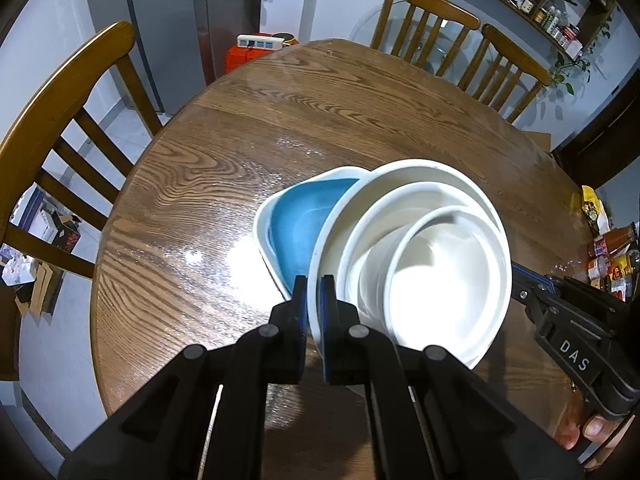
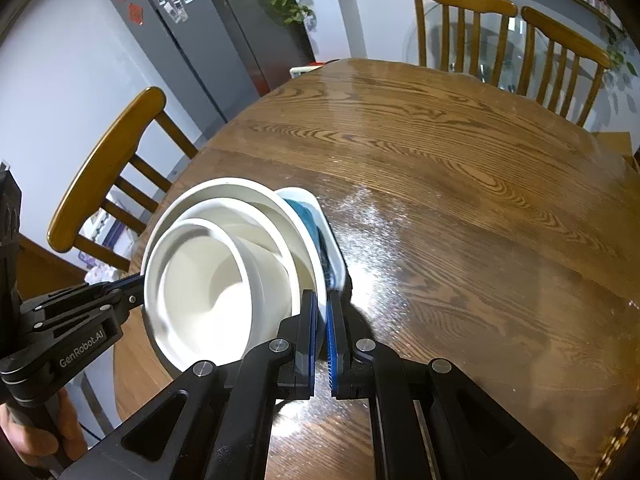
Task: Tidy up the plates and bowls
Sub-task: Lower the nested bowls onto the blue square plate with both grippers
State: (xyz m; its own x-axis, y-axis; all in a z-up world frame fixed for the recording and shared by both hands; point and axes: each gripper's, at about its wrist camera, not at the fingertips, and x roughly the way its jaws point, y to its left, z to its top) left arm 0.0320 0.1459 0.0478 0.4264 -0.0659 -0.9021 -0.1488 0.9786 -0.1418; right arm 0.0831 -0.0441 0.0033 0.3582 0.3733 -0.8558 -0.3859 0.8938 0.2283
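In the left wrist view, a nested stack of white bowls (image 1: 432,264) is seen tilted over a blue dish (image 1: 308,228) on the round wooden table (image 1: 208,184). The left gripper (image 1: 314,292) is clamped on the outermost bowl's rim. Bare tabletop is seen leftward and beyond.

In the right wrist view, the right gripper (image 2: 322,312) is pinched on the same rim. Open table is shown rightward.

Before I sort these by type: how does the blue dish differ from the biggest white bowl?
The blue dish is blue inside with rounded corners; the biggest white bowl is round and all white. The bowl holds smaller white bowls; the dish holds none. The bowl is pinched by both grippers; the dish is not.
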